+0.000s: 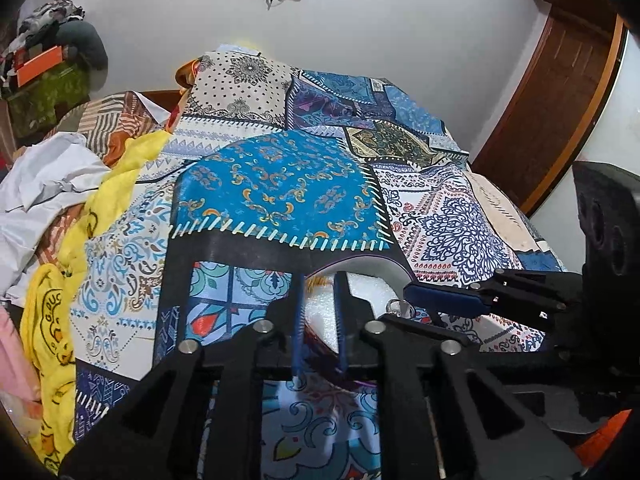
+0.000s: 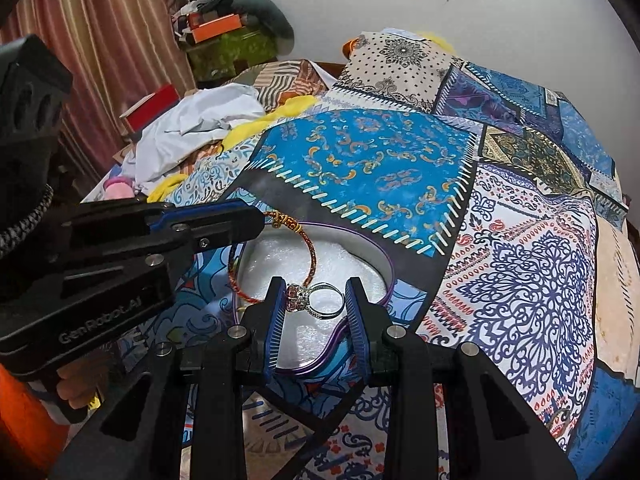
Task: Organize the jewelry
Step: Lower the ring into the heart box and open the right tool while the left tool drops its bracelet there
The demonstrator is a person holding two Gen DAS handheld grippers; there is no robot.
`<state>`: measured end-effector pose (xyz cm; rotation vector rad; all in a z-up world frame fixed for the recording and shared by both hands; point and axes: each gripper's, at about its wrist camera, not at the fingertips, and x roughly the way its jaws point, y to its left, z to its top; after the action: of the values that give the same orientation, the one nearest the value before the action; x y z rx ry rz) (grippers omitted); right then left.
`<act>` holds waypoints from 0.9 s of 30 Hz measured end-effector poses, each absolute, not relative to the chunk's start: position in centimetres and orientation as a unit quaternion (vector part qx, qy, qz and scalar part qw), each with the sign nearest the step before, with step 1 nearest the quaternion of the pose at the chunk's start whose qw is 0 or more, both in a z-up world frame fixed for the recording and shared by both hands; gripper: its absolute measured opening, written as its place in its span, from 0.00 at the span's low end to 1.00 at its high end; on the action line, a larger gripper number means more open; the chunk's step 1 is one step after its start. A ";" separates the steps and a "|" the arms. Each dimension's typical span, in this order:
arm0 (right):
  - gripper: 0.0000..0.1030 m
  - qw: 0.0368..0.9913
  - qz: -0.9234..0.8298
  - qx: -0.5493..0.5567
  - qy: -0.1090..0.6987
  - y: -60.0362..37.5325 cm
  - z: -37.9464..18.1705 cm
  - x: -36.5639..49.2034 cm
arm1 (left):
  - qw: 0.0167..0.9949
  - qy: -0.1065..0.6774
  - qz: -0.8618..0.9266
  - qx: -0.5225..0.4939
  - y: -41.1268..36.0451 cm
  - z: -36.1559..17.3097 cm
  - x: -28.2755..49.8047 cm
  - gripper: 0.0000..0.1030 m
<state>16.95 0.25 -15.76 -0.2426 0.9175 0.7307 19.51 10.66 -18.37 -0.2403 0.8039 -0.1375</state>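
A heart-shaped purple-rimmed box [image 2: 386, 264] with white padding lies on the patchwork bedspread. A silver ring with a stone [image 2: 316, 300] sits between the pads of my right gripper [image 2: 316, 300], over the padding; the stone touches the left pad, the band stops short of the right one. A red and gold cord bracelet [image 2: 310, 248] hangs over the box rim. My left gripper [image 2: 256, 220] holds its knotted end; in the left wrist view [image 1: 318, 308] its pads stand close, over the box [image 1: 360, 284]. The ring [image 1: 398, 307] and right gripper [image 1: 404, 292] show there.
The patchwork bedspread [image 2: 520, 280] covers the bed. White and yellow cloths [image 1: 80, 184] are heaped at the left. Boxes and clothes [image 2: 224, 36] are stacked by the striped curtain. A wooden door [image 1: 560, 92] stands at the right.
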 end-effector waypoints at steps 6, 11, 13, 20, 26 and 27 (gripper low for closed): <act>0.27 0.822 0.346 -0.120 0.436 0.4 -15.9 16.9 | 0.914 0.385 -0.053 -0.114 11.2 -17.7 18.6 0.14; 0.27 0.823 0.342 -0.124 0.437 0.6 -15.7 16.9 | 0.918 0.380 -0.040 -0.108 11.4 -17.1 17.8 0.15; 0.27 0.826 0.341 -0.122 0.433 0.4 -15.3 16.8 | 0.918 0.379 -0.036 -0.107 11.4 -16.8 17.5 0.15; 0.31 0.844 0.330 -0.115 0.407 -1.0 -12.9 15.8 | 0.924 0.367 -0.029 -0.100 10.9 -15.1 16.2 0.16; 0.31 0.870 0.313 -0.096 0.370 -3.6 -9.8 14.9 | 0.935 0.344 -0.029 -0.085 9.5 -12.9 15.0 0.26; 0.31 0.874 0.309 -0.092 0.364 -4.0 -9.2 14.7 | 0.937 0.338 -0.028 -0.081 9.2 -12.4 14.7 0.28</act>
<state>14.74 -4.04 -9.24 -0.1926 0.7597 0.6458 14.66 9.18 -12.40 -0.1660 0.6903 -0.0572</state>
